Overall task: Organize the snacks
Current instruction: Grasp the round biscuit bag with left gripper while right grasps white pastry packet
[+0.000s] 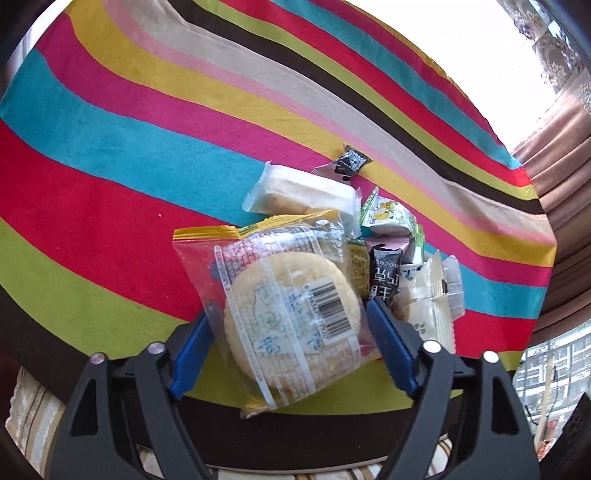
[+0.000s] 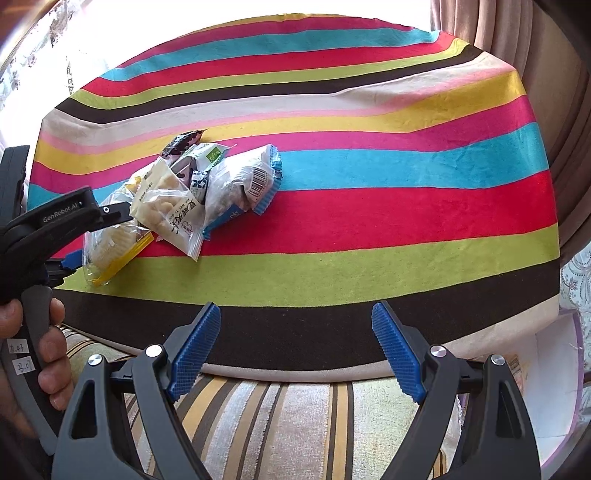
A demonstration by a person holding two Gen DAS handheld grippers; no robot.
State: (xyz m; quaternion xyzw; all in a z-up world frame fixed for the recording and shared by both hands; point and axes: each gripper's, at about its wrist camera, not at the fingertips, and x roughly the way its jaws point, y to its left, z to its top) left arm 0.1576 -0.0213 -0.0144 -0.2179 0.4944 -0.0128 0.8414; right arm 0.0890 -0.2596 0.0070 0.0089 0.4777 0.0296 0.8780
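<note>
Two grippers. Left gripper (image 1: 286, 347): jaws part-open around clear yellow-edged round rice-cracker packet (image 1: 291, 306), long axis running away from jaws, at pile's near edge on striped cloth (image 1: 110, 184). Right gripper (image 2: 295, 347): wide open, empty, farther off.

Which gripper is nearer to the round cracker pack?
Left. The left gripper has the cracker pack between its fingers; the right gripper hangs open over the table's edge, apart.

A striped cloth (image 2: 369, 206) covers the table; brown curtains (image 2: 517, 33) hang behind, a striped cushion (image 2: 277, 417) below.
</note>
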